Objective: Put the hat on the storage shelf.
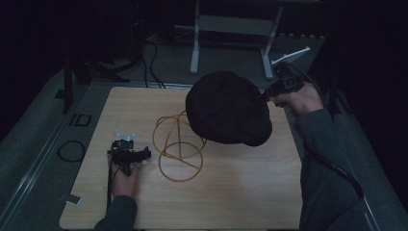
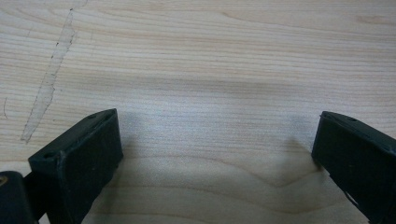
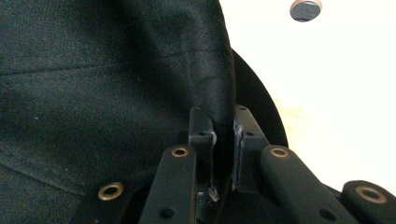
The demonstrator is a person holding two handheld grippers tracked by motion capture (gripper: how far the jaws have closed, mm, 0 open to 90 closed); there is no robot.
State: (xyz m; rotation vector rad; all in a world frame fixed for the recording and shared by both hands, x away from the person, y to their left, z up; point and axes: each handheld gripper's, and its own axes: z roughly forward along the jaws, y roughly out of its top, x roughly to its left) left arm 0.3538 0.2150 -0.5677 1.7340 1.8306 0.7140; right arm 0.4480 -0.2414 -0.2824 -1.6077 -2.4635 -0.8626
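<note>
Right gripper (image 1: 262,97): fingers (image 3: 201,135) pinching the edge of the cap (image 1: 226,108); right gripper view shows black cloth clamped between the two pads, grip looks firm; no slack visible at the pinch.

Cap: held up off the bench (image 1: 240,192), hanging from the right gripper at the far right side; it sits above and just to the right of the wire stand (image 1: 179,147); in the high view its lower-left edge overlaps the stand's top loops, but whether cloth touches wire cannot be told from this angle.

Stand: yellow wire frame, upright on the bench near centre; ring base flat on the wood; bare, nothing seated on it.

Left gripper (image 1: 129,155): resting low at the bench's left, just beside the stand's base, apart from it; fingers (image 2: 79,158) spread wide, nothing between them; left gripper view gives plain wood grain and one pale scratch.

Status, as judged: pick-up done, cap secured and airborne; placement on or off the stand not settled by these frames, prob. mid-transfer; if the aim is to dress the stand, remaining work = centre the cap over the top loops, lower, release; the stand is light wire and could tip under a sideways drag, so the idle left gripper may be needed to steady the base.
</note>
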